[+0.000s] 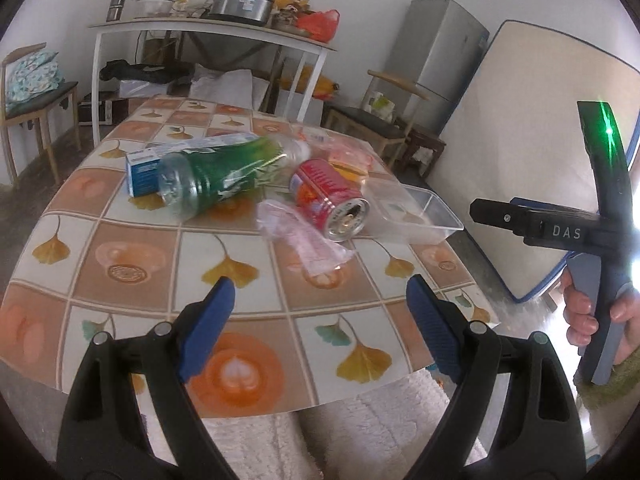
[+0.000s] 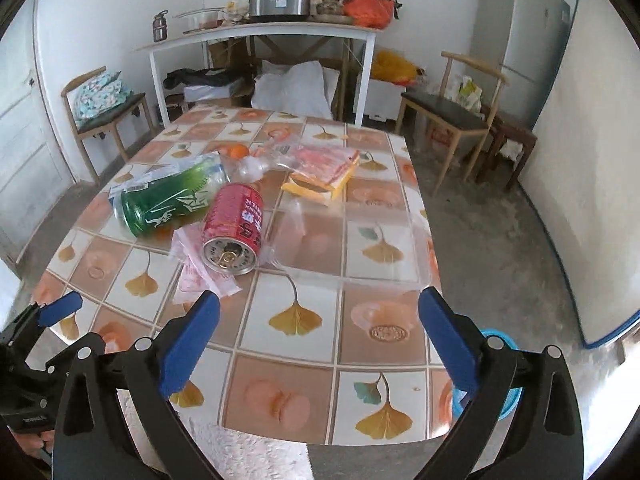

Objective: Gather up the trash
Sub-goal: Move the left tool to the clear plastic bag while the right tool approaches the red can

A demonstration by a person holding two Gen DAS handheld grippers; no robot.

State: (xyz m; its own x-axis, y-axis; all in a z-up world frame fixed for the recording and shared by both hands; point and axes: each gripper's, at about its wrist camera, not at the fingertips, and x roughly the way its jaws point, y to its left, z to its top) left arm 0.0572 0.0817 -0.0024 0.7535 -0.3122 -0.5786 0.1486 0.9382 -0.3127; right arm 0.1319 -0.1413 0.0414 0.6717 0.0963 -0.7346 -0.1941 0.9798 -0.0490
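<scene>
The counter with the leaf-pattern cloth lies under both tools. Ahead of the right tool, a clear plastic tray rests near the counter's right edge. Left of it lies the green bottle, touching the red can, which lies on a thin plastic wrapper. The left tool is released and holds nothing. The right tool's jaws are opening, nothing between them.

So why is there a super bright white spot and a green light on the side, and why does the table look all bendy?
Left wrist view: glare burns white at the right edge, beside the green light on the right gripper's body. Both views: the fisheye lens bows the table edges and darkens the corners. Right wrist view: no strong glare; the red can looks sharp.
</scene>
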